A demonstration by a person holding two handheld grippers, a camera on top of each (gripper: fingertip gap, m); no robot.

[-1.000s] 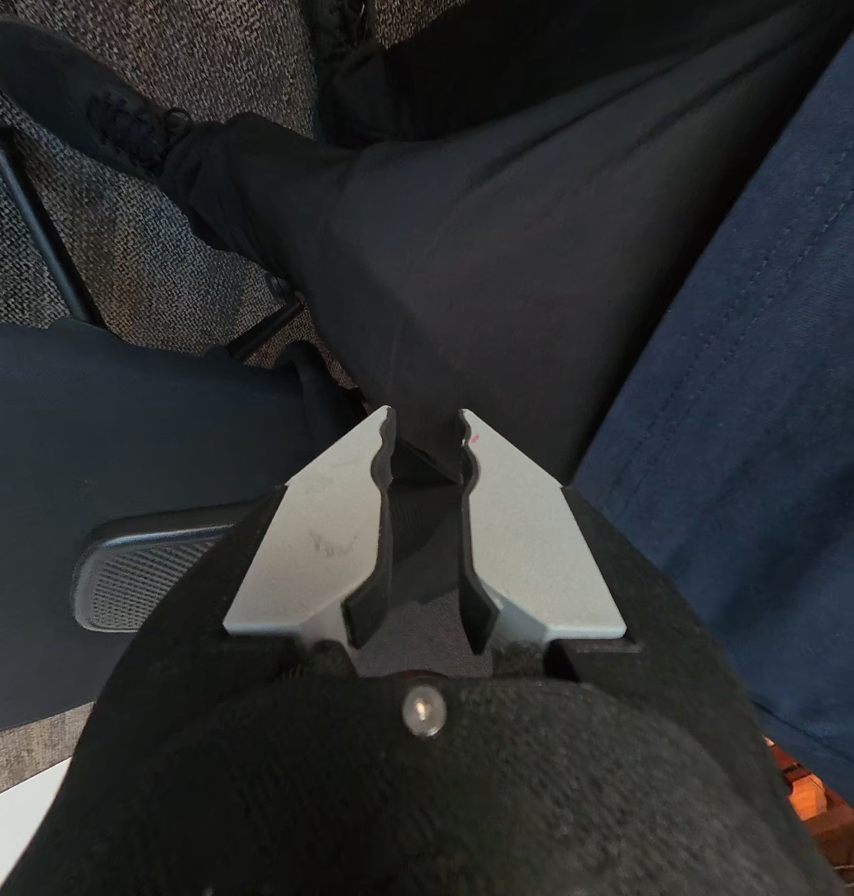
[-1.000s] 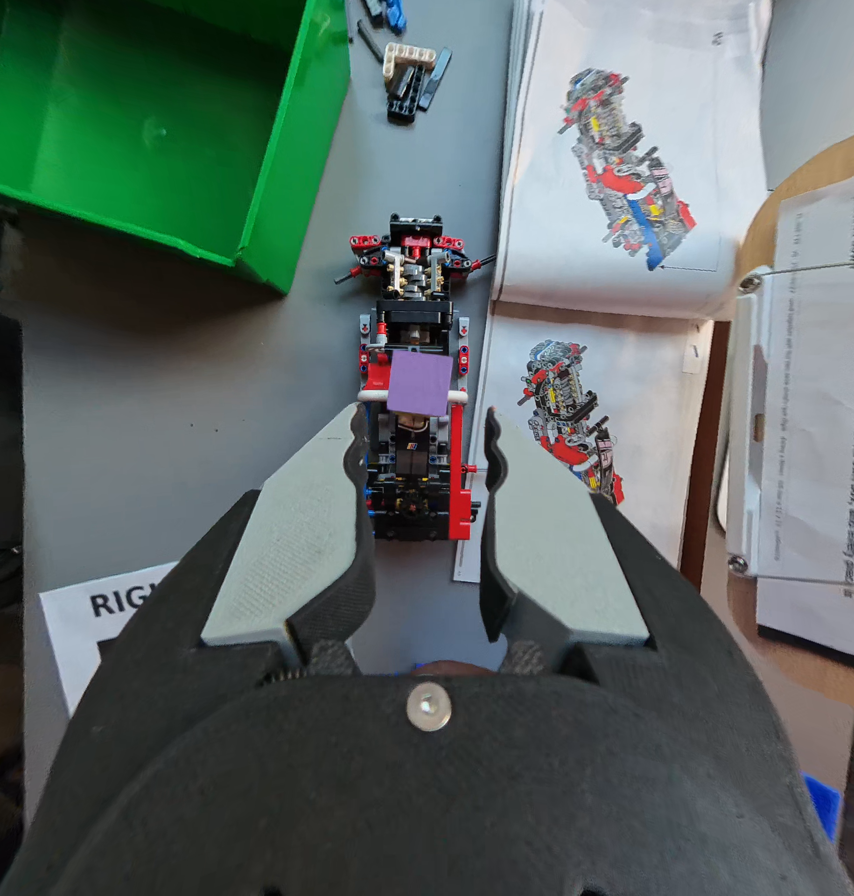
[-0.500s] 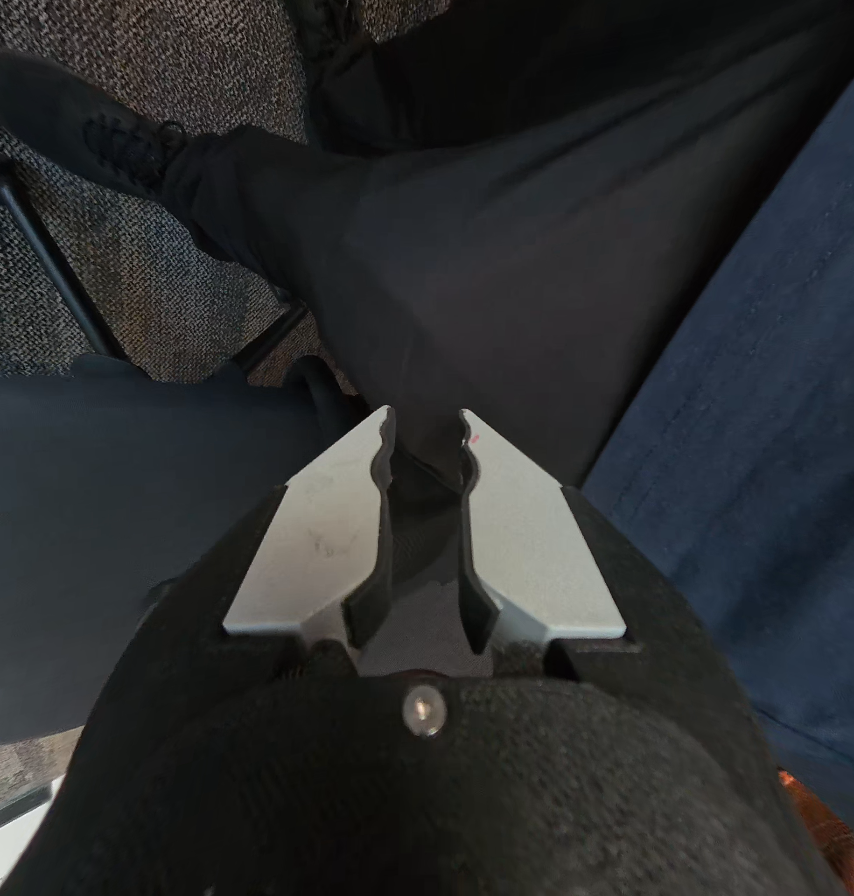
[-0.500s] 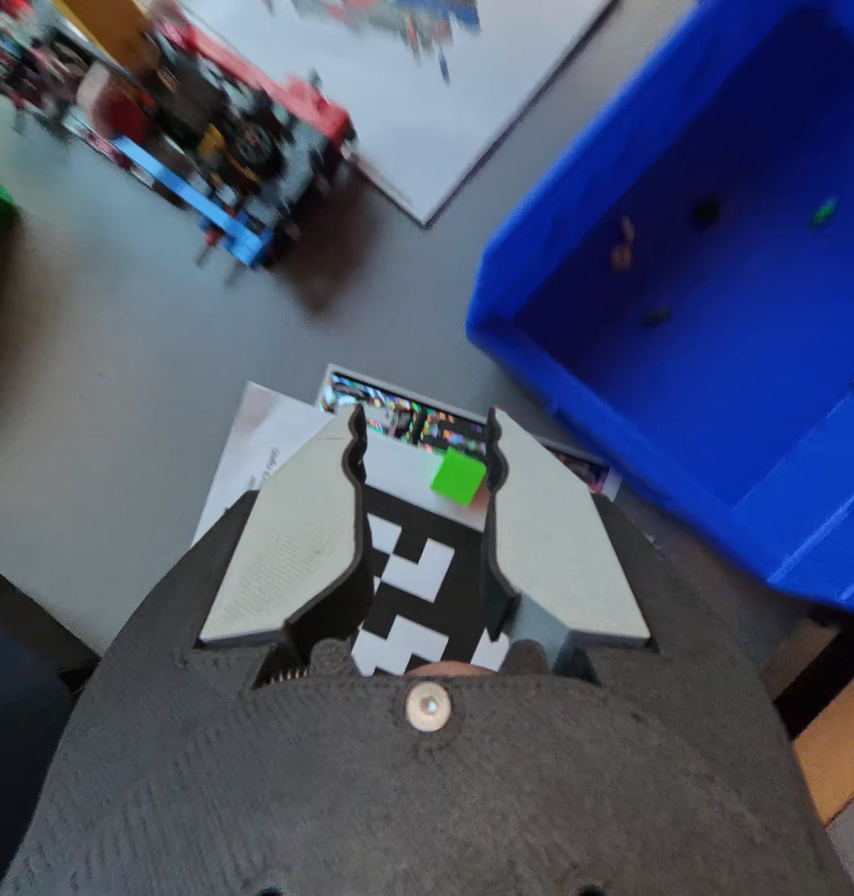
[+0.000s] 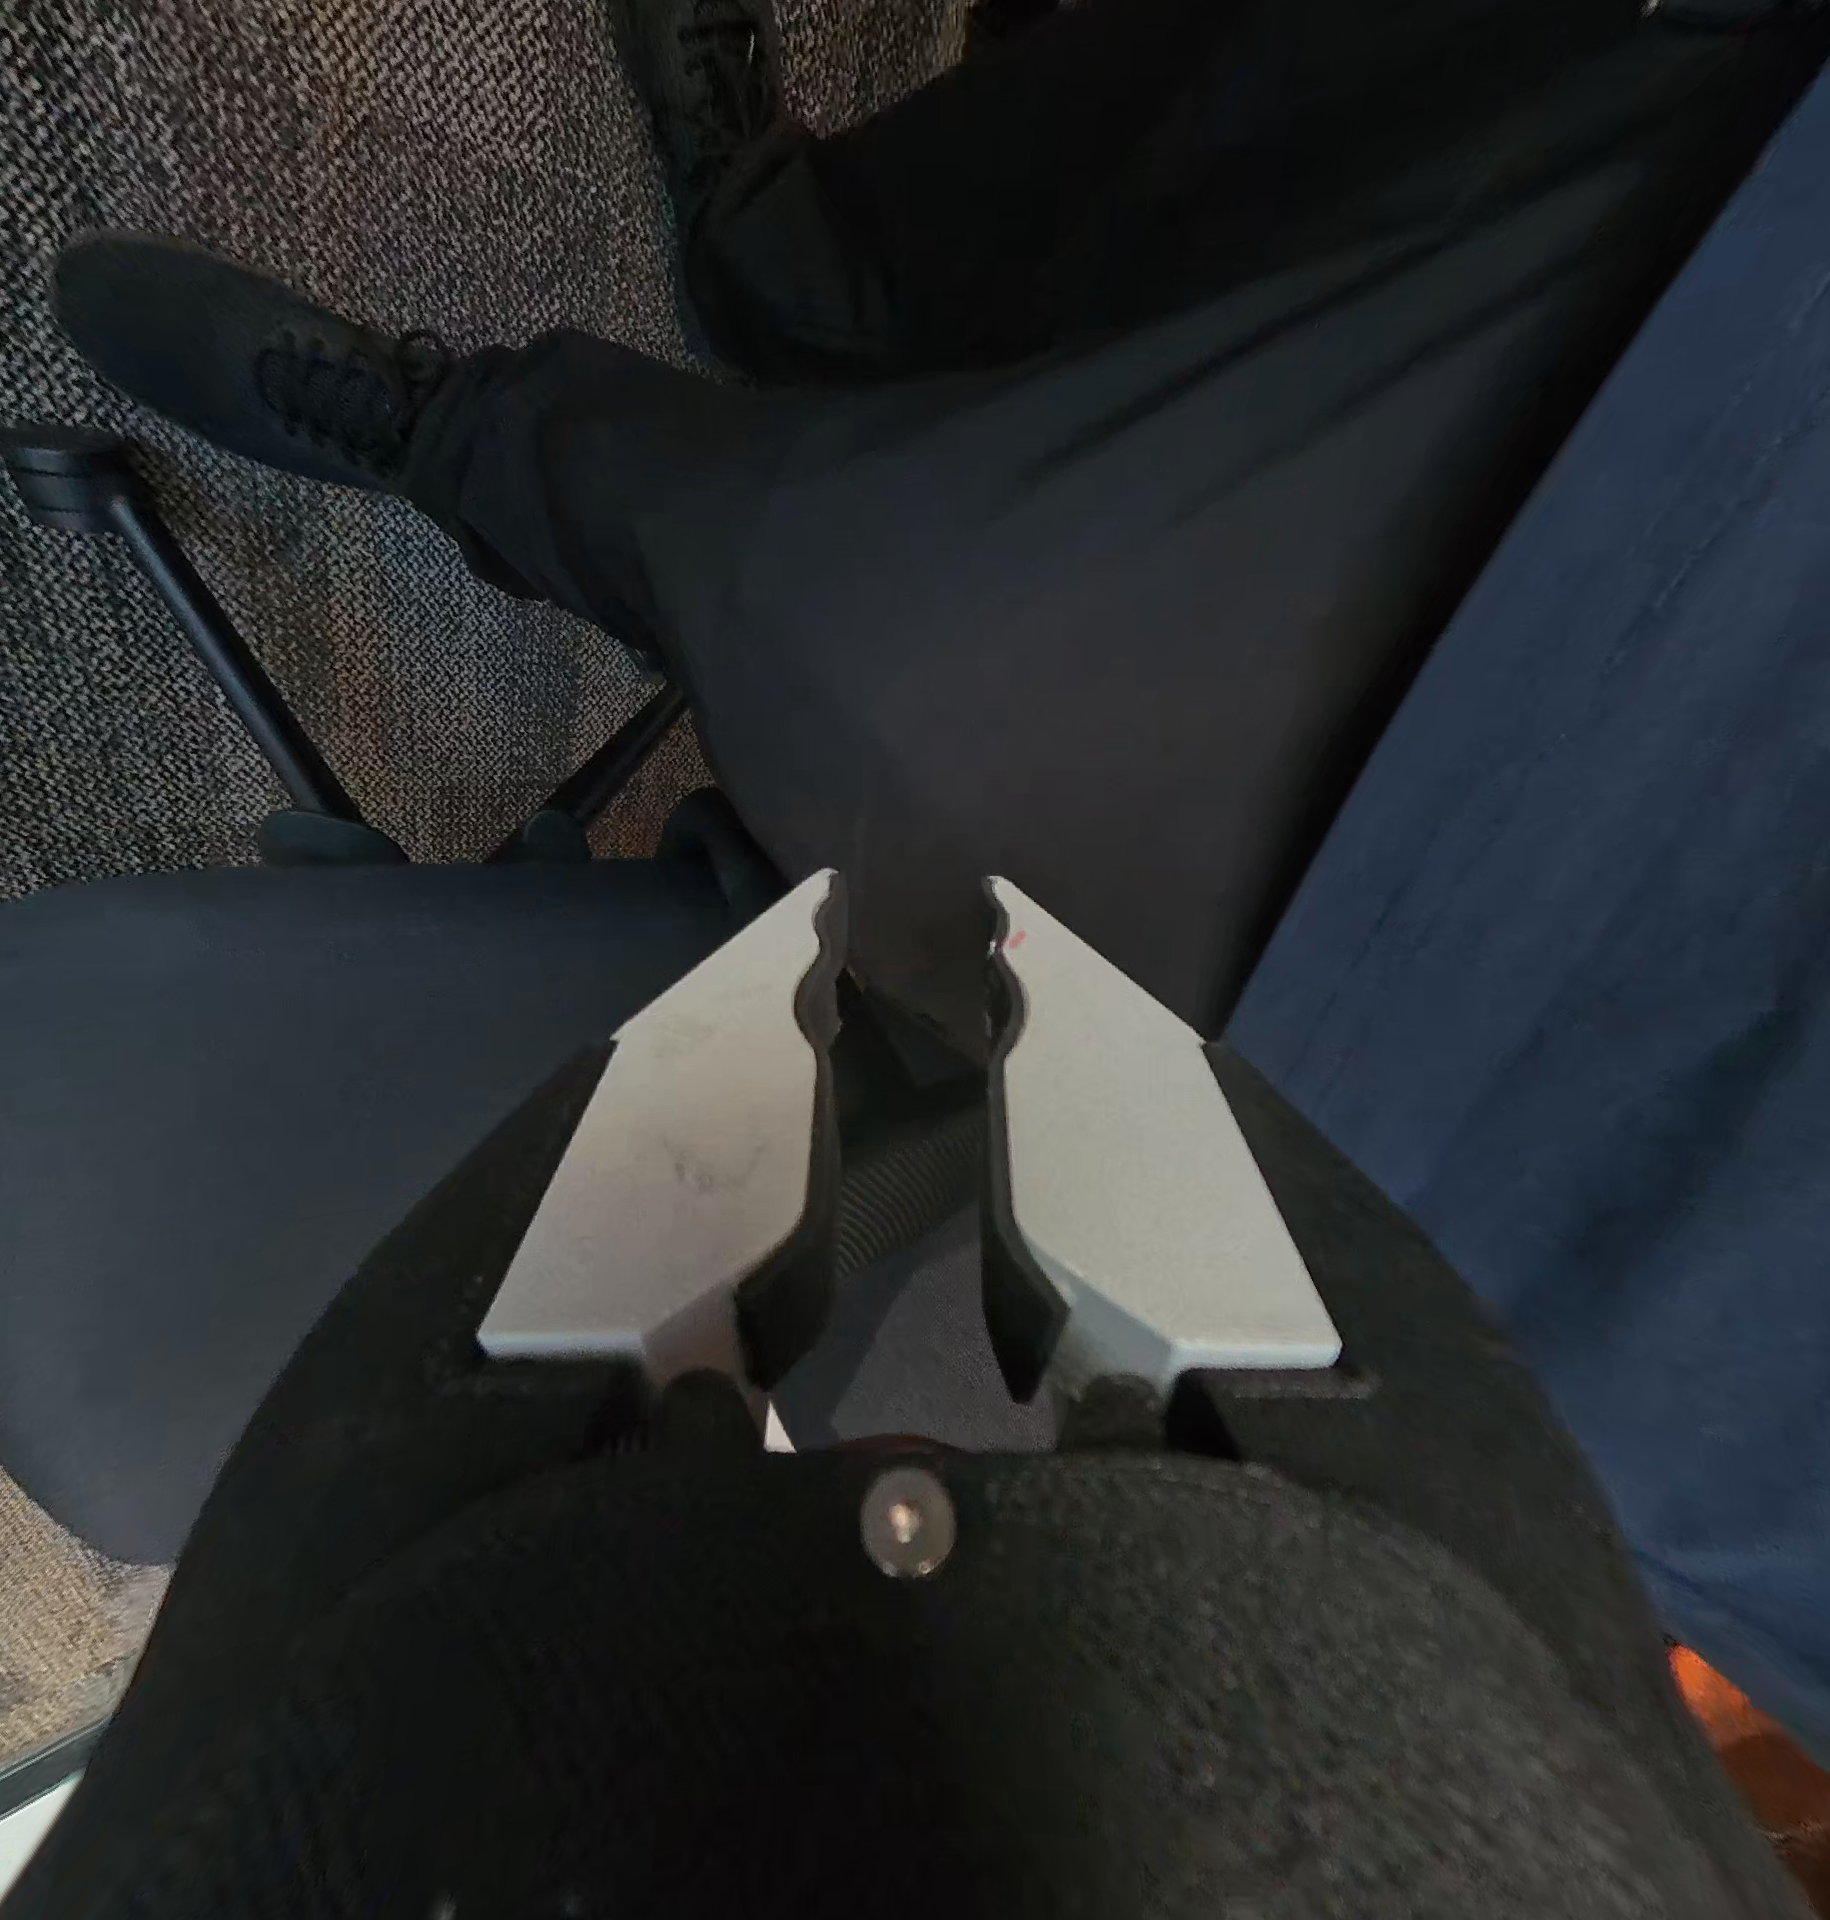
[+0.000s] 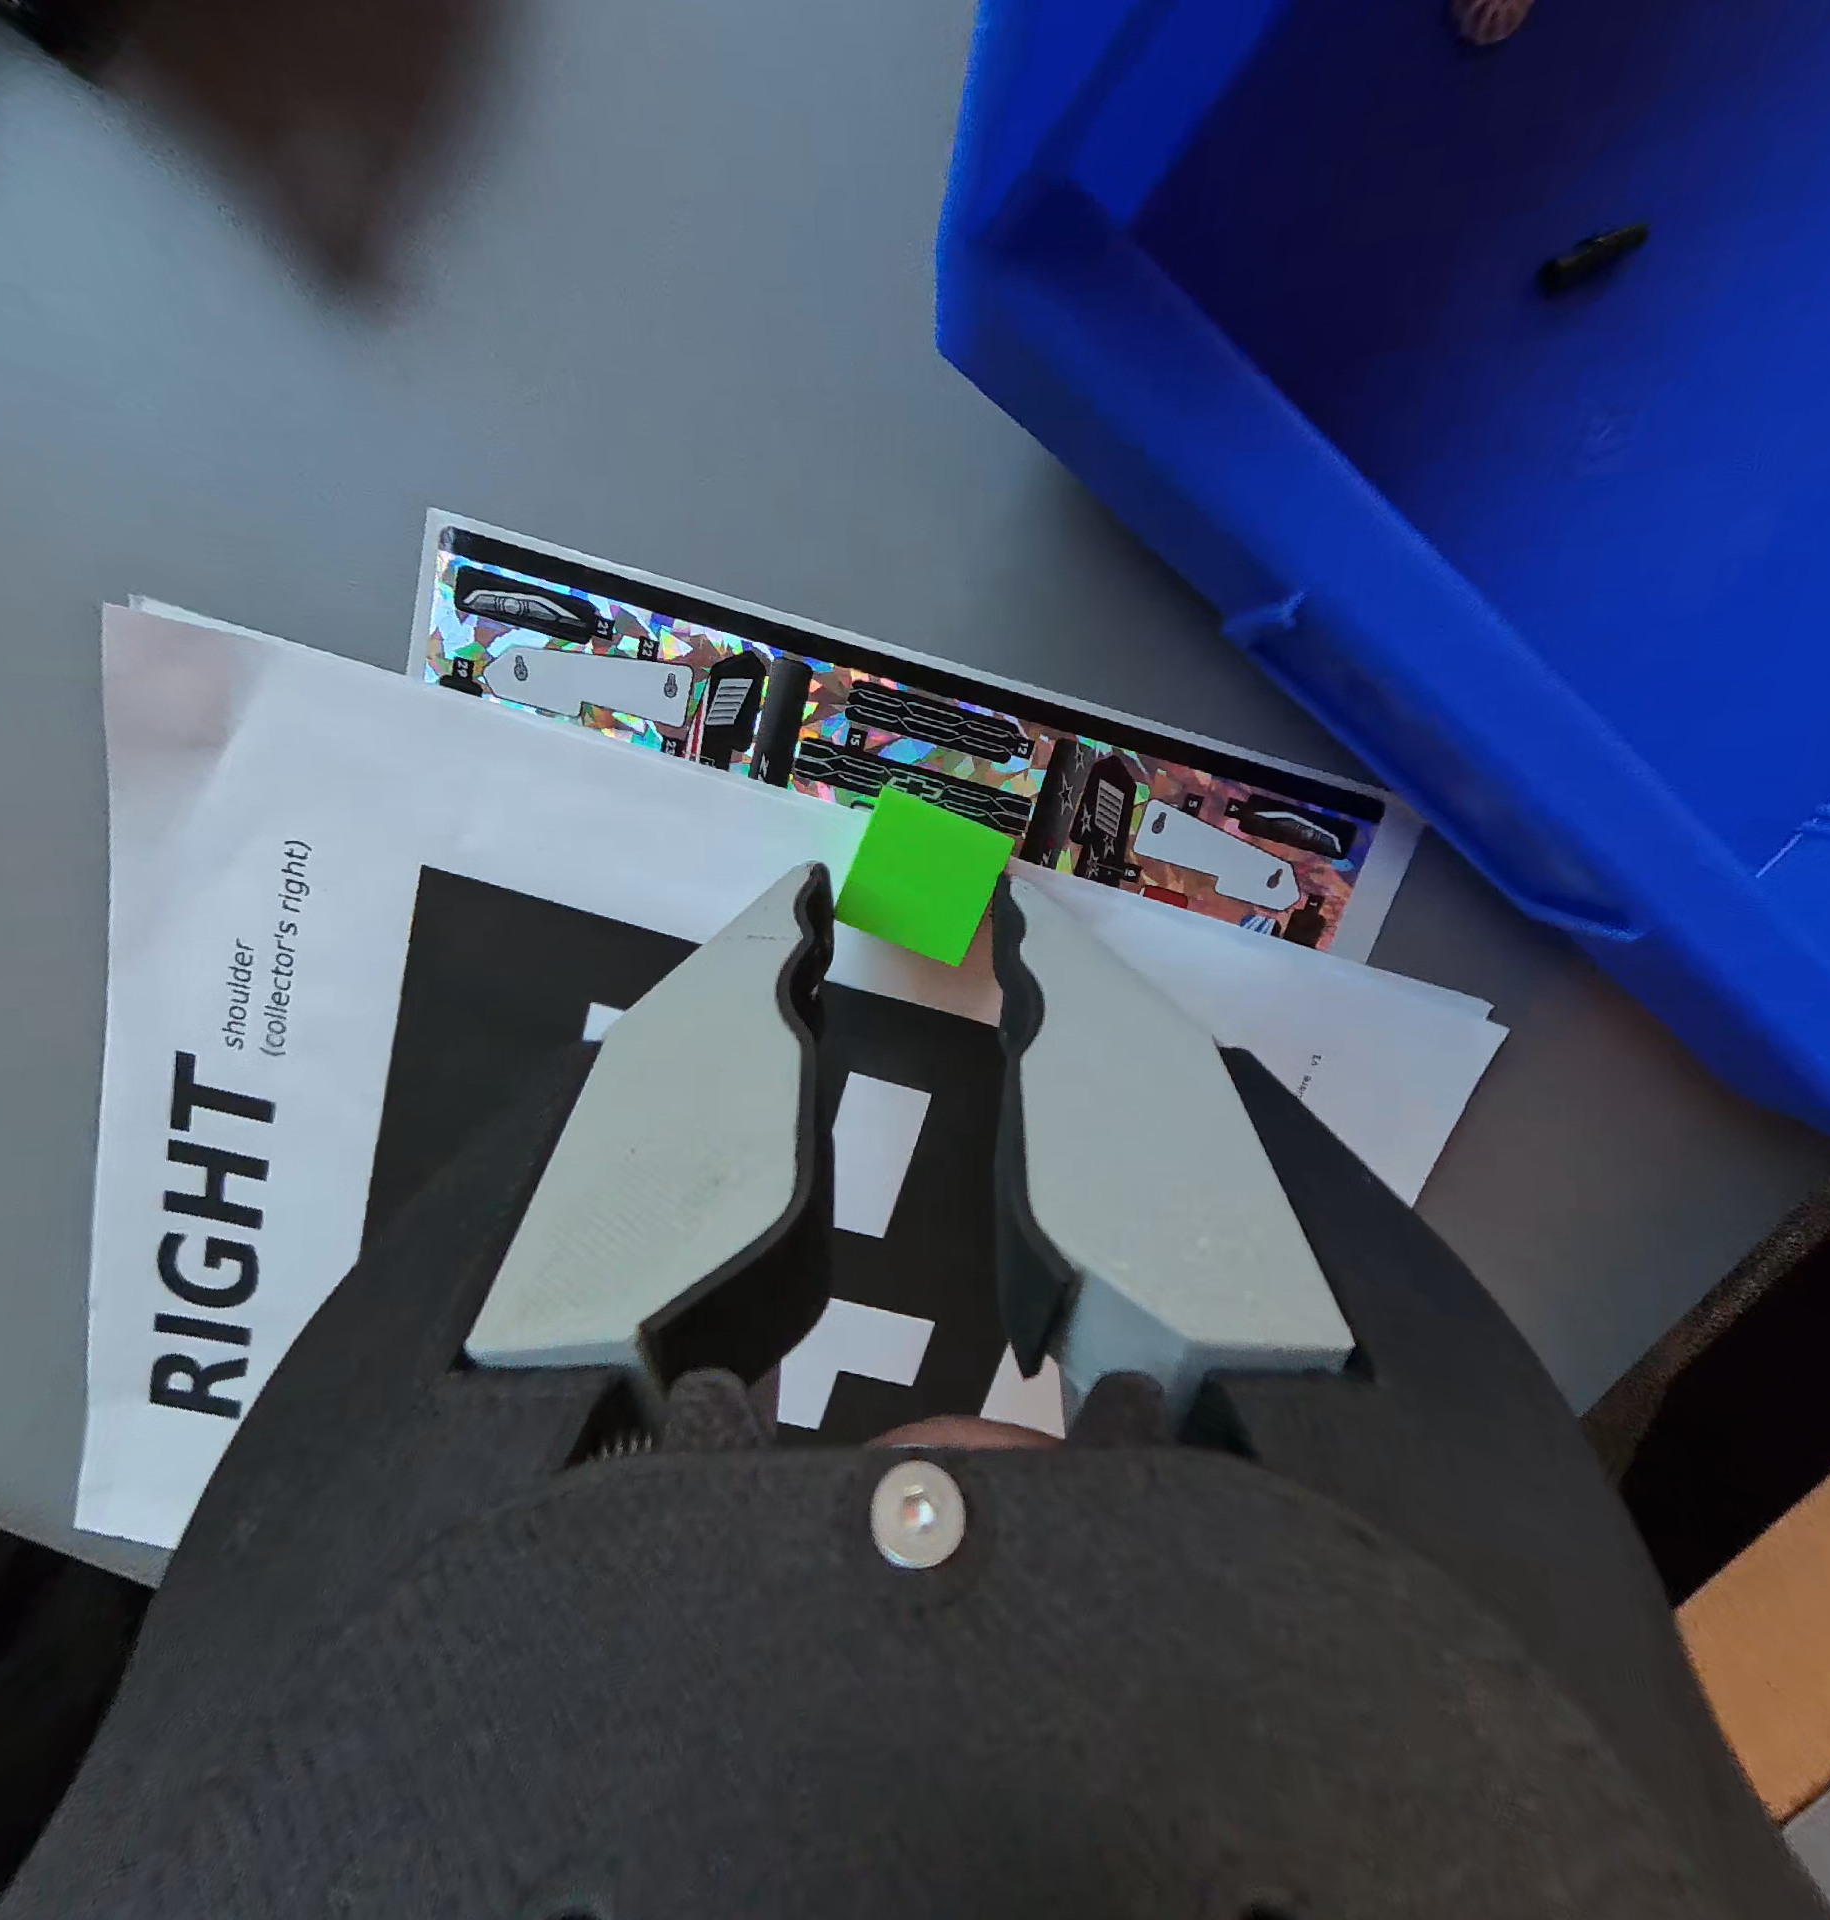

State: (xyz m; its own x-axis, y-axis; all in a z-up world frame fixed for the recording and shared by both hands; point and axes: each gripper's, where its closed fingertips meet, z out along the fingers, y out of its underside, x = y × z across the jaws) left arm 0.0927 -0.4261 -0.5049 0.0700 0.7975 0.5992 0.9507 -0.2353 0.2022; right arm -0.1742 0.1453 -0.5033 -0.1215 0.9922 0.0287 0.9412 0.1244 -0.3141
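My right gripper [image 6: 911,904] stands over a white printed sheet [image 6: 537,831] on the grey table [image 6: 630,343]. A small green cube [image 6: 921,883] sits between its fingertips, turned a little askew, and both pads touch its sides. My left gripper [image 5: 916,925] is off the table, above a person's dark trousers [image 5: 994,623]. Its fingers stand a little apart with nothing between them.
A blue bin [image 6: 1513,520] with a few small parts stands to the right of the sheet. A shiny sticker sheet [image 6: 890,727] lies just beyond the cube. The left wrist view shows speckled carpet [image 5: 215,156], a black shoe [image 5: 267,364], chair legs and blue fabric [image 5: 1617,831]. Left tips to right tips: about 65 cm.
My right gripper swung away from the toy car and green bin to the printed sheet, then narrowed its jaws onto the green cube. The left gripper barely moved.
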